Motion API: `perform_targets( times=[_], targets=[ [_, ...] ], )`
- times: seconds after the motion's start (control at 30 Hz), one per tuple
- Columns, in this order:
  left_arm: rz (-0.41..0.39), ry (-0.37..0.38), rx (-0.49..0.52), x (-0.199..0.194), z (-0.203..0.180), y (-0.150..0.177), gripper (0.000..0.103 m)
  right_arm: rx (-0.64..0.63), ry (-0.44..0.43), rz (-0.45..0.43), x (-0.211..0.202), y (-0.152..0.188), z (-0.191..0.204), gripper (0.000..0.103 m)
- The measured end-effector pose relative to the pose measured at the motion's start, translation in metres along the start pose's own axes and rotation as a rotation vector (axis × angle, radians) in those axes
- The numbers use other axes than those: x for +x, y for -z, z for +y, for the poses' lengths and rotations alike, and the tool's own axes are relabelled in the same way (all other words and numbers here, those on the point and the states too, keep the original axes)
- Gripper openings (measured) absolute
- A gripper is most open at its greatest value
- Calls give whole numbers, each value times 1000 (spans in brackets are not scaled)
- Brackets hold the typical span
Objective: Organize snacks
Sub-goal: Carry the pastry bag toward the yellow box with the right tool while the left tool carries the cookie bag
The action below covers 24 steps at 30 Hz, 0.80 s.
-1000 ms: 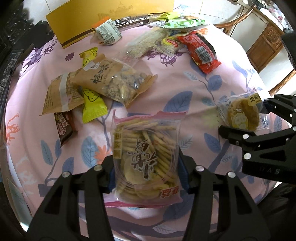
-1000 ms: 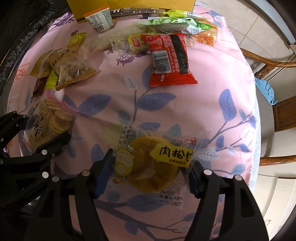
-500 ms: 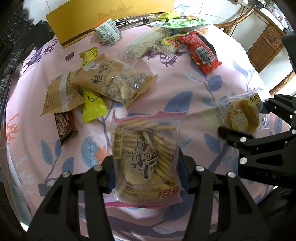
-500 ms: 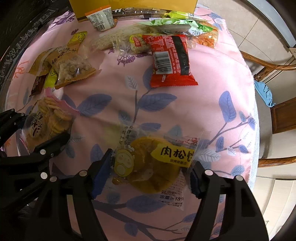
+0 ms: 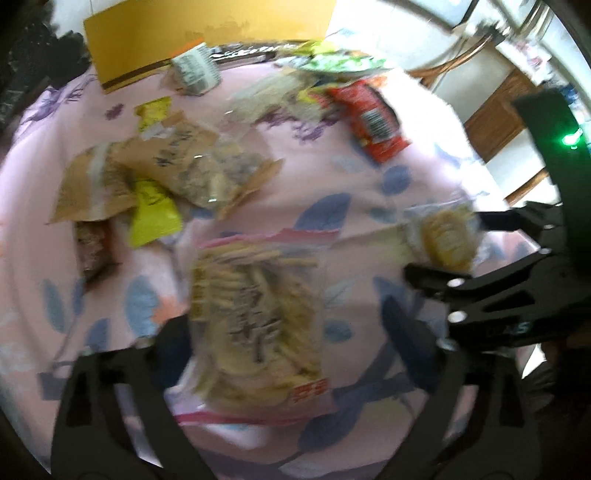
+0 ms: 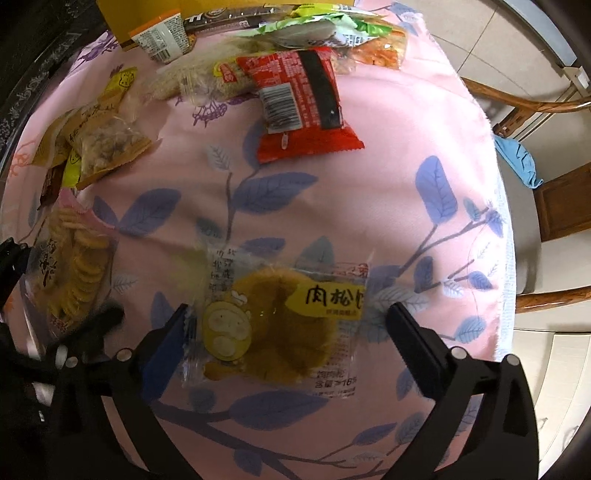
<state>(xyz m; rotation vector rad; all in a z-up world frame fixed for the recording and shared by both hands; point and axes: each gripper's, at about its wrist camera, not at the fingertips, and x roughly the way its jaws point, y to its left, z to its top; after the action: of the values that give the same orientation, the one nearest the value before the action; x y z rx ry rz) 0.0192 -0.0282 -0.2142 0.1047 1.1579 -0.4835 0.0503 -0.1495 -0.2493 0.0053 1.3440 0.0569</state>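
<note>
A clear bag of thin biscuits [image 5: 255, 325] lies on the pink floral tablecloth [image 5: 351, 177] between the fingers of my left gripper [image 5: 291, 347], which is open around it; this view is blurred. It also shows in the right wrist view [image 6: 75, 269]. A clear-wrapped round pork-floss cake [image 6: 280, 325] lies between the fingers of my right gripper [image 6: 284, 321], open around it. The cake [image 5: 448, 240] and right gripper [image 5: 465, 254] show at the right of the left wrist view.
A red snack pack [image 6: 299, 107], green packs [image 6: 314, 29], brown nut bags [image 5: 199, 166], a yellow pack [image 5: 153, 214] and a yellow box [image 5: 207, 37] lie farther back. A wooden chair [image 6: 535, 107] stands past the table's right edge.
My left gripper has opened wider around the biscuit bag, and its view is blurred by motion. My right gripper has also opened wider around the cake, which still lies flat.
</note>
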Motion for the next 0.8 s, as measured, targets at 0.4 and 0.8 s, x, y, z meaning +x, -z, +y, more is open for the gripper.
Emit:
perform_targets(
  times=[0.4, 0.8],
  targets=[
    [-89, -112, 170, 14, -16, 18, 101, -2, -1, -15, -3, 7, -5, 102],
    [-1, 34, -80, -12, 35, -5, 50, -16, -62, -148, -24, 5, -1, 63]
  ],
)
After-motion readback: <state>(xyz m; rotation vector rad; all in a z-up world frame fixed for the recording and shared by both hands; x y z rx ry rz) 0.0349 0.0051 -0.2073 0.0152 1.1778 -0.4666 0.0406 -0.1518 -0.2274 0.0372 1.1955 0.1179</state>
